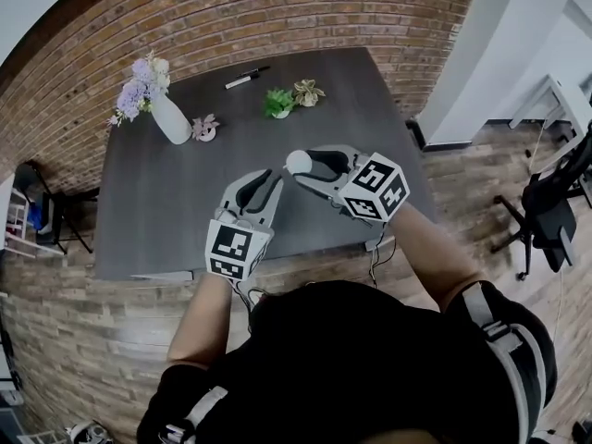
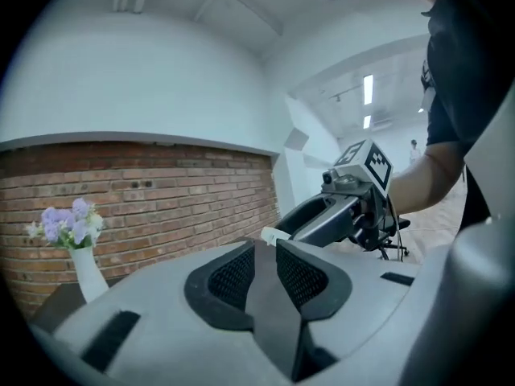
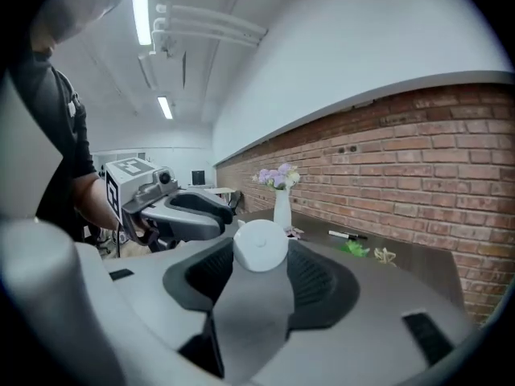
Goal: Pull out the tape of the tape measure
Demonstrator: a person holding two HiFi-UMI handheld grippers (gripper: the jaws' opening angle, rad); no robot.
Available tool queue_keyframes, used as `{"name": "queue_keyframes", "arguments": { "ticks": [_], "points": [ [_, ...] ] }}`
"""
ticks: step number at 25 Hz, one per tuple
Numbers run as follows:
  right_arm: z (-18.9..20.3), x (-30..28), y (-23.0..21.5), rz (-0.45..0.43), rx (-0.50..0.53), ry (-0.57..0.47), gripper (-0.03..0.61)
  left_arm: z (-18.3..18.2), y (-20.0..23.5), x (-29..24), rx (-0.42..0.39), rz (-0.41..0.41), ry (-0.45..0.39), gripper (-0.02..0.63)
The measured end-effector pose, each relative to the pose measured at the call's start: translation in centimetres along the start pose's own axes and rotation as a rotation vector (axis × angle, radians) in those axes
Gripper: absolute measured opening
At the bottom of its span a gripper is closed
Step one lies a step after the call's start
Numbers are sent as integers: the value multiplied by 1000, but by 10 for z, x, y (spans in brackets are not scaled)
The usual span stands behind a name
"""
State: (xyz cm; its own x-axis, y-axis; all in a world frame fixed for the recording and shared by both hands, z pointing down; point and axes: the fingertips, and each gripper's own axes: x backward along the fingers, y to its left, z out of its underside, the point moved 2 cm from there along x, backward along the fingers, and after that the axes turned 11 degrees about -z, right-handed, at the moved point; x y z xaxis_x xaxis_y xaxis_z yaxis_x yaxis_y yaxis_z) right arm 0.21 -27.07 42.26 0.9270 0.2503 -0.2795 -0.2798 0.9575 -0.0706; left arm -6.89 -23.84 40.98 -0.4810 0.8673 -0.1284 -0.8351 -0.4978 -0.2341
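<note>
A round white tape measure (image 1: 298,161) hangs above the dark table (image 1: 157,220), and my right gripper (image 1: 302,164) is shut on it. In the right gripper view the white disc (image 3: 260,246) sits between the pads at the jaw tips. My left gripper (image 1: 276,175) points its tips at the tape measure from the left. In the left gripper view its jaws are together, and a small white tab (image 2: 269,236), seemingly the tape's end, sticks out at their tips. The right gripper's fingers (image 2: 322,219) reach in right there. No length of tape shows between the two grippers.
At the table's far left stands a white vase of purple flowers (image 1: 165,109) with a small pink flower piece (image 1: 204,129) beside it. A marker (image 1: 246,79) and two small plant ornaments (image 1: 278,103) lie at the back. A black chair (image 1: 548,213) stands on the floor at right.
</note>
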Motion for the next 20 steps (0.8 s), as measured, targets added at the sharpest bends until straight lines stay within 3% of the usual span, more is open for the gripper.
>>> {"name": "queue_keyframes", "arguments": {
  "ticks": [12,16,20],
  "points": [
    [-13,22,9,-98,79,-5,209,-15,-21,-18,-105,175,-25,80],
    [-11,23,12,-123,93,7,209,-15,-30,-14,-166,214,-28,25],
    [-13,20,11,-114,80,-16,209,-15,-21,-12,-90,178,-46,9]
  ]
}}
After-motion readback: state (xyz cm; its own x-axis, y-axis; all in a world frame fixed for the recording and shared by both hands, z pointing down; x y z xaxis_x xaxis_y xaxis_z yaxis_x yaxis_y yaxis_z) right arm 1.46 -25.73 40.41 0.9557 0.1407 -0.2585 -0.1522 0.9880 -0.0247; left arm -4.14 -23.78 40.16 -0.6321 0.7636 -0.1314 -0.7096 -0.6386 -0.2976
